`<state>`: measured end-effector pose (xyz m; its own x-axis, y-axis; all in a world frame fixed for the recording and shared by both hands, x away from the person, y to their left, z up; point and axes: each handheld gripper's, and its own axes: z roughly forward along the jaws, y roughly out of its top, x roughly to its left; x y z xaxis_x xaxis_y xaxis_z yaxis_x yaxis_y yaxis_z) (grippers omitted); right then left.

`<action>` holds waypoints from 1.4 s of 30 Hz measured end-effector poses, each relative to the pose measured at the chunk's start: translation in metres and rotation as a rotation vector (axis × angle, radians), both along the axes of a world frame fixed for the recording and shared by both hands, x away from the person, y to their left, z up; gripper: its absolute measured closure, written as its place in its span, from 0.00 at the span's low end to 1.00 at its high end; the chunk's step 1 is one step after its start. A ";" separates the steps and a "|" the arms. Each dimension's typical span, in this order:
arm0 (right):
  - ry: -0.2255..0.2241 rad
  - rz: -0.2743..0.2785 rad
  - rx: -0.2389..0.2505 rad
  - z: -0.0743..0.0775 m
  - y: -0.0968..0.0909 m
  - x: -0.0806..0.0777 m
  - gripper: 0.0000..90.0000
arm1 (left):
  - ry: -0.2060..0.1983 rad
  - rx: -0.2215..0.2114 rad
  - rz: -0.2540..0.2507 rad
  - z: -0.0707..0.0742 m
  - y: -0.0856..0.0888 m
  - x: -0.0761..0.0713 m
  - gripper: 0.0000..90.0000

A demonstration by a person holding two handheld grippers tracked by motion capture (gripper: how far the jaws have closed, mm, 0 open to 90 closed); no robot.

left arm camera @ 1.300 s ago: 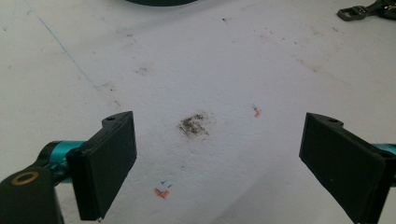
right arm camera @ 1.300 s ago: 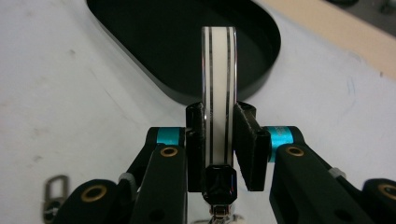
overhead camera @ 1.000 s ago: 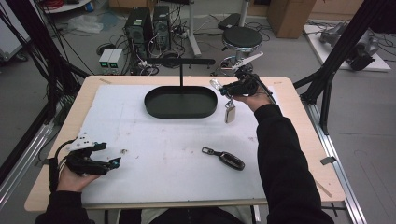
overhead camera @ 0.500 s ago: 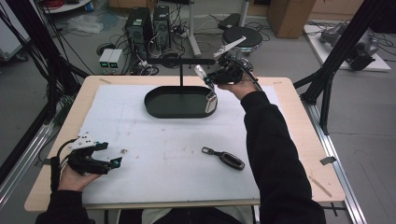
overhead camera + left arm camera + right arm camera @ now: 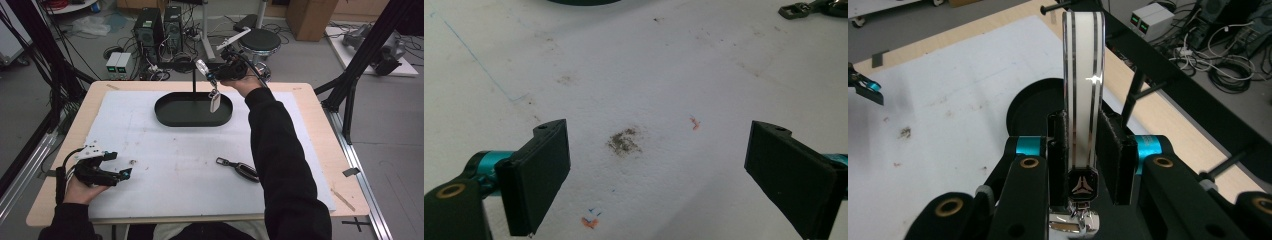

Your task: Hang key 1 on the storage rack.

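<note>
My right gripper (image 5: 210,71) is raised over the right end of the black oval tray (image 5: 172,112), close to the crossbar of the black stand (image 5: 194,82) that rises from it. It is shut on a white key fob with chrome stripes (image 5: 1083,95), which sticks out past the jaws (image 5: 202,65). A small silver tag (image 5: 215,102) dangles from the fob over the tray. My left gripper (image 5: 119,164) rests on the white mat at the front left. It stands open (image 5: 656,170) with nothing between its jaws.
A black key fob with a strap (image 5: 241,170) lies on the white mat (image 5: 165,165) at the front, right of centre; its strap end (image 5: 804,7) is far ahead of my left gripper. Cables, boxes and a stool stand on the floor behind the table.
My right gripper has carried the white fob up and to the left, from beside the tray's right end to above it near the stand. The left gripper has stayed put.
</note>
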<state>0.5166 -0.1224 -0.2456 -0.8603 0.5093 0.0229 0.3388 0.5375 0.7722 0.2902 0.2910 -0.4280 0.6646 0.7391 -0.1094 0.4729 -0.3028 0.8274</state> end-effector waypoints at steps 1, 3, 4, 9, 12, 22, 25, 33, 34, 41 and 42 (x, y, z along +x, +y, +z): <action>-0.008 0.002 -0.001 0.001 0.002 0.002 0.84 | 0.001 0.002 -0.002 0.000 0.001 0.000 0.13; -0.014 0.006 0.006 0.005 0.005 0.004 0.84 | 0.000 -0.002 0.001 0.000 0.001 0.000 0.13; -0.017 0.007 0.010 0.006 0.006 0.006 0.84 | -0.001 0.001 0.001 0.000 0.001 0.001 0.13; -0.027 -0.001 0.037 0.010 0.011 0.012 0.84 | -0.002 -0.001 -0.002 0.000 0.002 0.001 0.13; -0.040 -0.003 0.062 0.015 0.014 0.017 0.84 | -0.001 -0.005 0.002 0.000 0.002 0.000 0.13; -0.056 -0.013 0.037 0.026 0.032 0.031 0.84 | -0.005 -0.009 0.003 0.000 0.004 0.000 0.13; -0.061 -0.016 0.024 0.028 0.036 0.033 0.84 | -0.005 -0.010 0.004 0.000 0.004 0.000 0.13; -0.075 -0.030 0.010 0.035 0.040 0.038 0.84 | -0.011 -0.008 0.006 0.000 0.004 -0.001 0.13; -0.075 -0.030 0.010 0.035 0.040 0.038 0.84 | -0.011 -0.008 0.006 0.000 0.004 -0.001 0.13; -0.050 -0.078 0.016 0.030 0.031 0.050 0.84 | -0.013 -0.006 0.006 0.000 0.004 0.000 0.13; -0.050 -0.078 0.016 0.030 0.031 0.050 0.84 | -0.013 -0.006 0.006 0.000 0.004 0.000 0.13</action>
<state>0.5668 -0.0919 -0.2152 -0.8182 0.5749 -0.0103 0.3403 0.4986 0.7972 0.2898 0.2948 -0.4278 0.6617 0.7424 -0.1049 0.4635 -0.2951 0.8355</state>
